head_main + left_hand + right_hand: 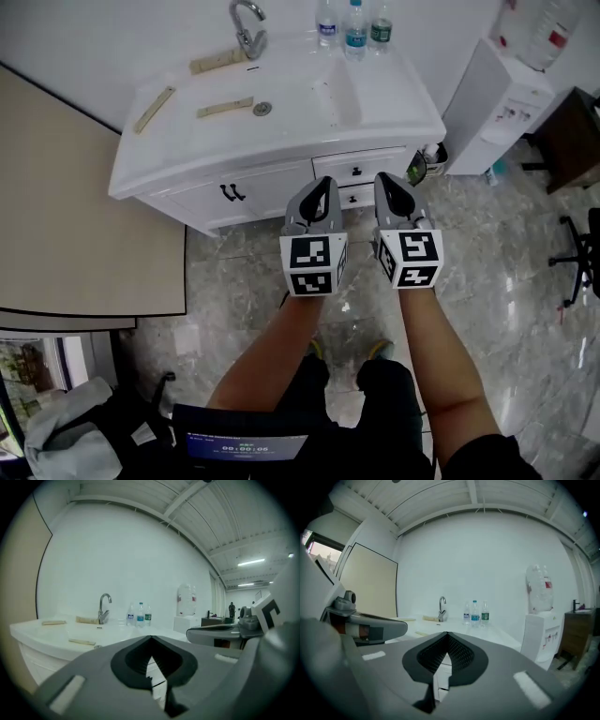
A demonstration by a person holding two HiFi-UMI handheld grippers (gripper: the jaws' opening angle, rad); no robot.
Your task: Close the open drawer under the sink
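Observation:
The white sink cabinet (187, 183) stands ahead, with two small drawers at its right under the basin. The upper drawer (361, 167) shows a dark knob. The lower drawer (355, 197) shows between my two grippers; how far it stands out I cannot tell. My left gripper (325, 182) and right gripper (385, 179) hang side by side just in front of these drawers, apart from them. Both are shut and hold nothing. In the left gripper view the left gripper (151, 640) points at the cabinet front. The right gripper (448, 635) does the same in its view.
On the counter are a faucet (248, 28), three water bottles (354, 26) and wooden strips (225, 108). A water dispenser (511, 94) stands right of the cabinet, a beige panel (75, 216) at left, an office chair (581, 253) at far right. Marble floor lies below.

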